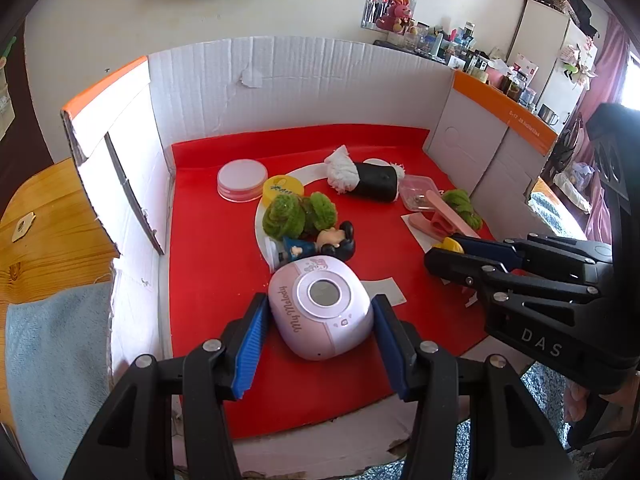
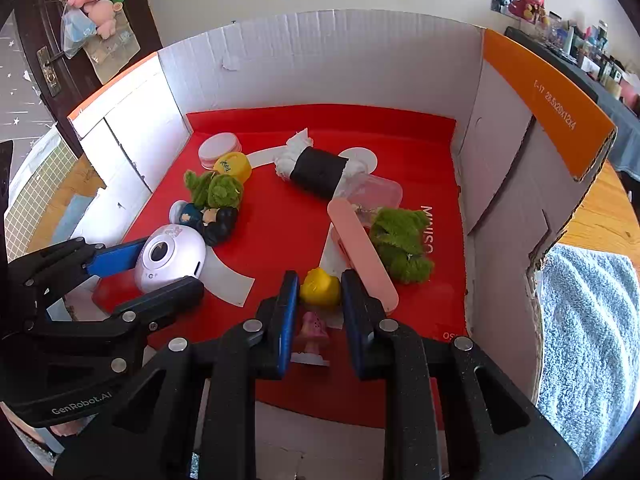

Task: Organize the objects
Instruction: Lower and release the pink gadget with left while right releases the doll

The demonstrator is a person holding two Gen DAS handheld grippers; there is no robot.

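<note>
Holding both grips inside the cardboard box [image 2: 500, 128], I had the left gripper [image 1: 320, 320] clamped across the pink My Melody device [image 1: 320, 308], just in front of the fallen Mickey figurine [image 1: 320, 244]. My right gripper [image 2: 320, 292] pinched the yellow toy [image 2: 320, 286], beside the pink clip [image 2: 362, 248]. I judged the rounded device could squirt free on lifting and knock the figurine; the toy's stand might snag the clip.

Pink "My Melody" toy camera [image 1: 320, 308] lens-up on red mat, small yellow toy [image 2: 320, 288] nearby.
</note>
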